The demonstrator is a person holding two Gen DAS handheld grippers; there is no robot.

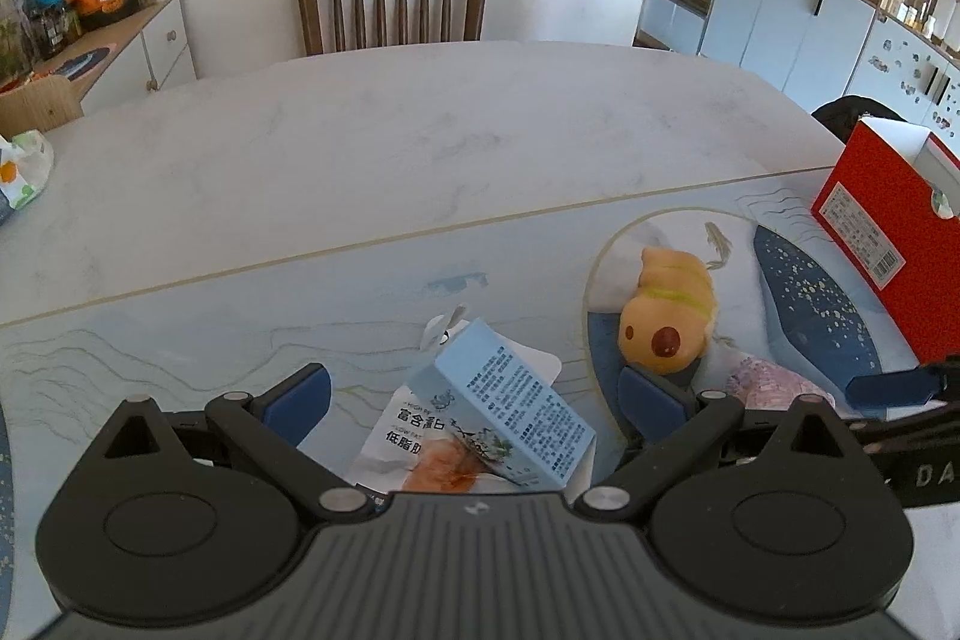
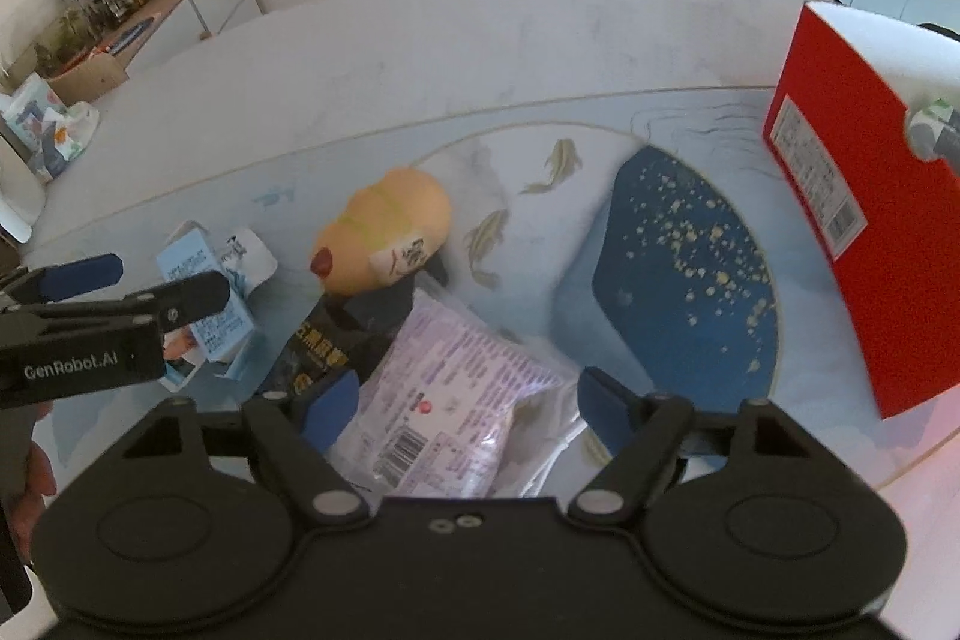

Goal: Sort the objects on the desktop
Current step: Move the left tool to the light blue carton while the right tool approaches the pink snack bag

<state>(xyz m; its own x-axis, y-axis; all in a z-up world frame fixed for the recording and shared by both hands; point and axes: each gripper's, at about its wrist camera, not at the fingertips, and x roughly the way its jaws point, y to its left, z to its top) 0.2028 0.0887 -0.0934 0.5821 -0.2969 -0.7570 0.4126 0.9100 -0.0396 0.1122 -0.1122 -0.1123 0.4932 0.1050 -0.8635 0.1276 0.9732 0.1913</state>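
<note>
We judge the light, stiff pale-blue printed cardboard carton (image 1: 516,403), between the spread-wide left gripper (image 1: 474,397), graspable across its flat sides.

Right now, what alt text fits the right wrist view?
The open right gripper hovers over a pale purple snack packet on a blue fish-print mat. Beyond it lie a yellow plush toy and a light blue carton; a red box stands at right.
</note>
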